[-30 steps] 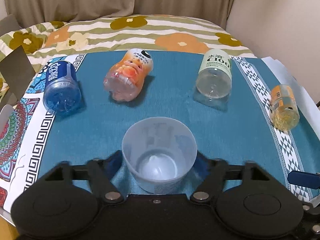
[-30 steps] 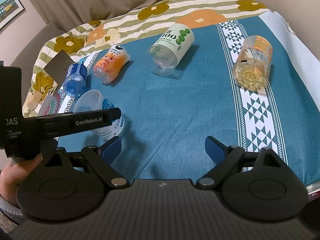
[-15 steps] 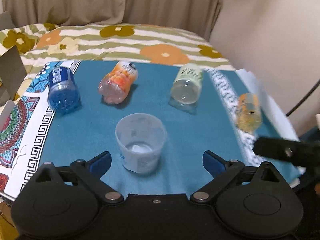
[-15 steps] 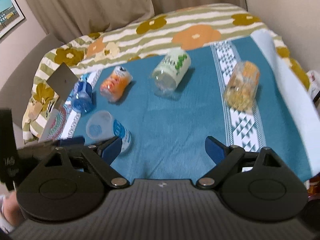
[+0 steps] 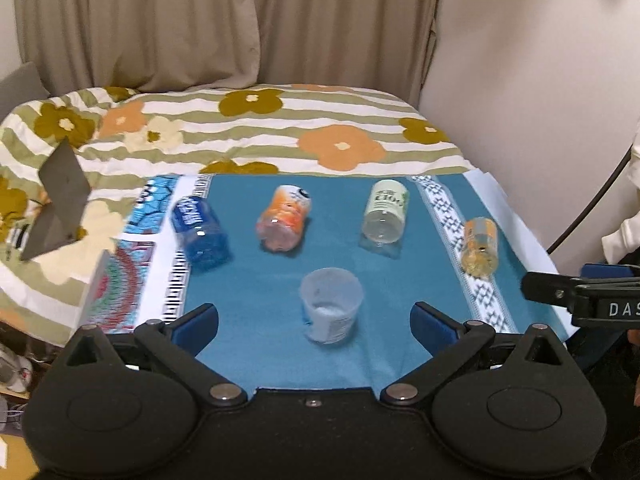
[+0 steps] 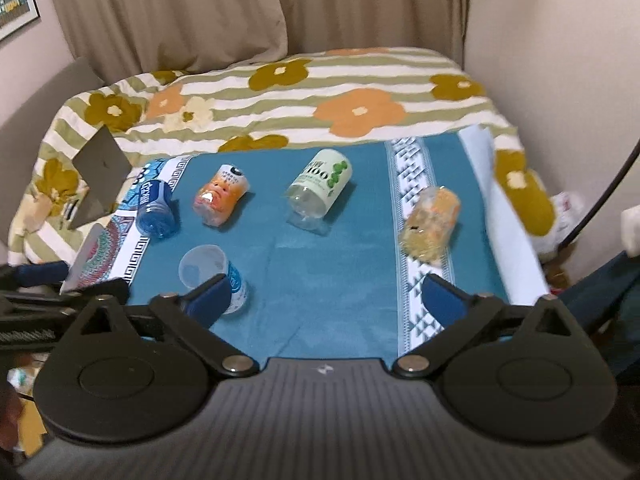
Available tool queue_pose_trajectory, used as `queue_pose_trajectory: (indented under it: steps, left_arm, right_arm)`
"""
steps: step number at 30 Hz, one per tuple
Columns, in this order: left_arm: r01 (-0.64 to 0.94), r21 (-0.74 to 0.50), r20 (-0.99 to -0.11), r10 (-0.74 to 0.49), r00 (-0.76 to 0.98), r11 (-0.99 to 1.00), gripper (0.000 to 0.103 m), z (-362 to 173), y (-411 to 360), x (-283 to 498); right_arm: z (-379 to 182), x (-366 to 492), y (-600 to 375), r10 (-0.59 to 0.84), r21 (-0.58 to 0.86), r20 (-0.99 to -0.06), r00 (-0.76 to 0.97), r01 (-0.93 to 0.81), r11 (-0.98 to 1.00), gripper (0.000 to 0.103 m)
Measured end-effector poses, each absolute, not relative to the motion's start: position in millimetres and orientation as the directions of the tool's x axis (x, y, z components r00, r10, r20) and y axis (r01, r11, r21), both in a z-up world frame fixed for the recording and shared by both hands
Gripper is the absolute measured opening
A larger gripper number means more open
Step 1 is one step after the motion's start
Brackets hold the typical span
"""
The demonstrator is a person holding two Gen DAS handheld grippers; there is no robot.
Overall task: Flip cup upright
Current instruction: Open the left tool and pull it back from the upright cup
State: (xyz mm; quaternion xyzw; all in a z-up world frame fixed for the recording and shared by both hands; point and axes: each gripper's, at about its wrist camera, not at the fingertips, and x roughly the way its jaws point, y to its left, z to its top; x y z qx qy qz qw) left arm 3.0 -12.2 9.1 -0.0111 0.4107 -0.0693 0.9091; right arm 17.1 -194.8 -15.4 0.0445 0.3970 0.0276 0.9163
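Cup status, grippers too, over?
Left gripper open, empty. Right gripper open, empty. Cup upright on the blue cloth, free-standing. Nothing obstructing.

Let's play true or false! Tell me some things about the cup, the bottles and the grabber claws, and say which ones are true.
1. The cup stands upright on the blue cloth, mouth up. True.
2. The left gripper is squeezing the cup. False: its jaws are wide open and the cup stands free between and beyond them.
3. Four bottles lie on their sides behind the cup. True: the blue bottle, orange bottle, green-label bottle and yellow bottle.
4. The right gripper holds the yellow bottle. False: it is open and holds nothing.
5. The blue bottle stands upright. False: it lies on its side.
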Motion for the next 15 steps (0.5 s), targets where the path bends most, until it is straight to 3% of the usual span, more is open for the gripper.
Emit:
queue_pose_trajectory:
  steps: [15]
  left_arm:
    - [0.068, -0.003, -0.753, -0.047, 0.656, 0.998, 0.103, 4, 15, -25]
  right_arm:
    - [-26, -9, -165, 0.025, 0.053, -0.756, 0.654, 0.023, 0.998, 0.103]
